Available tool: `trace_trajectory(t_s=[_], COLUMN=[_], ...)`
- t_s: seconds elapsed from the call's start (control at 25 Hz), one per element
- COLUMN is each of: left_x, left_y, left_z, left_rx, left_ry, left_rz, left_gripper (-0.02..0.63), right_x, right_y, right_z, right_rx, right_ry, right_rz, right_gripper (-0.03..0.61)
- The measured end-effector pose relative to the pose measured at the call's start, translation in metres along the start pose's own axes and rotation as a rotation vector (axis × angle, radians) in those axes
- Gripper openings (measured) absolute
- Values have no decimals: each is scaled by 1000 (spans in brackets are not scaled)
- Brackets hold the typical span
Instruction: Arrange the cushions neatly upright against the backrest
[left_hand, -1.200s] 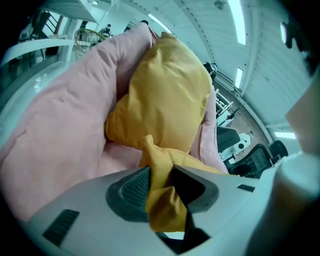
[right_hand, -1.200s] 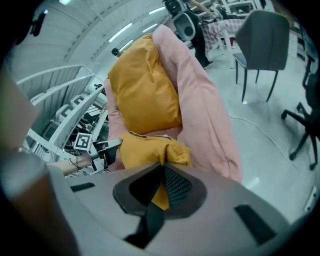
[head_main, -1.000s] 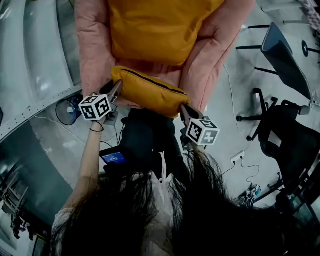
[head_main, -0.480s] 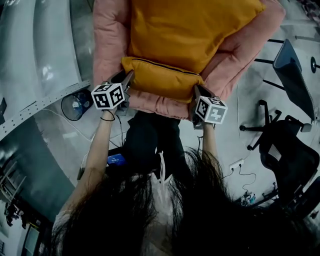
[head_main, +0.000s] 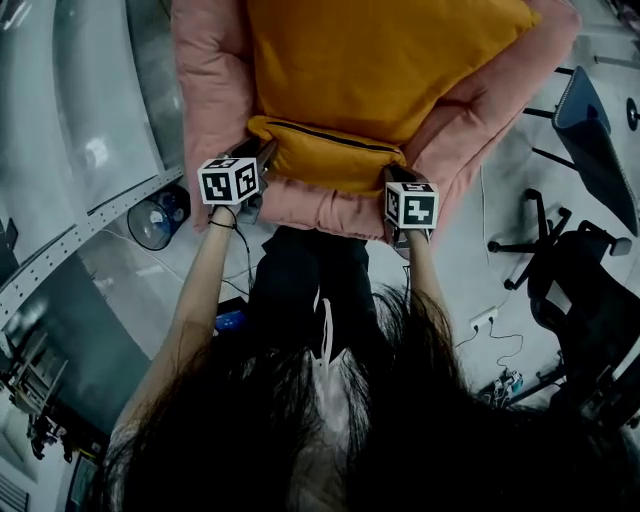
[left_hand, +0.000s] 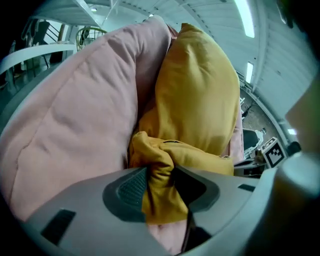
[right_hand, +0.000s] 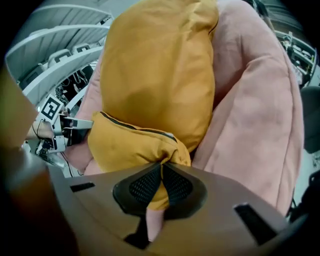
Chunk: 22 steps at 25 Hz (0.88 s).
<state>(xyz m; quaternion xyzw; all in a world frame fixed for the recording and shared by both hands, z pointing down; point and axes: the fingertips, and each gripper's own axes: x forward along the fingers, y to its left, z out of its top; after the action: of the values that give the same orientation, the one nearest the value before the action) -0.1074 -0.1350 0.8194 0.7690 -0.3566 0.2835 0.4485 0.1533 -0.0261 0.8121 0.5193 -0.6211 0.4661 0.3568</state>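
A small mustard cushion (head_main: 330, 155) lies across the seat of a pink armchair (head_main: 210, 80), its long side against a large mustard cushion (head_main: 380, 60) that stands upright on the backrest. My left gripper (head_main: 262, 152) is at the small cushion's left end. Its jaws have just been opening, and a bunched corner (left_hand: 157, 180) still hangs between them, touching one pad with a dark gap at the other. My right gripper (head_main: 392, 172) is shut on the cushion's right corner (right_hand: 161, 165), pads pinching the fabric.
The armchair's padded arms (right_hand: 250, 115) flank both cushions. On the floor are a fan (head_main: 155, 220) at the left, a black office chair (head_main: 580, 290) at the right, and cables with a power strip (head_main: 485, 320). The person's dark-clothed legs (head_main: 305, 280) stand at the seat's front.
Both grippers have carried the small cushion down and away from the person, onto the seat and against the large cushion. The right gripper has rolled a little.
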Motion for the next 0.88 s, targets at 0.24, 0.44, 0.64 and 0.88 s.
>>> trace_trajectory(t_s=[0.24, 0.44, 0.64, 0.88], left_x=[16, 16, 3, -31], left_y=[9, 6, 3, 0], left_z=[-2, -1, 1, 1], left_rx=[-24, -12, -20, 12], left_ry=[81, 72, 43, 58], left_rz=[17, 11, -2, 52], left_gripper=[187, 189, 190, 209], right_x=[30, 28, 16, -11], right_y=[-10, -11, -8, -9], right_z=[-2, -3, -3, -18], right_rx=[41, 30, 37, 88], right_ry=[83, 72, 40, 32], right_rz=[-39, -58, -43, -32], right_gripper=[34, 34, 35, 86])
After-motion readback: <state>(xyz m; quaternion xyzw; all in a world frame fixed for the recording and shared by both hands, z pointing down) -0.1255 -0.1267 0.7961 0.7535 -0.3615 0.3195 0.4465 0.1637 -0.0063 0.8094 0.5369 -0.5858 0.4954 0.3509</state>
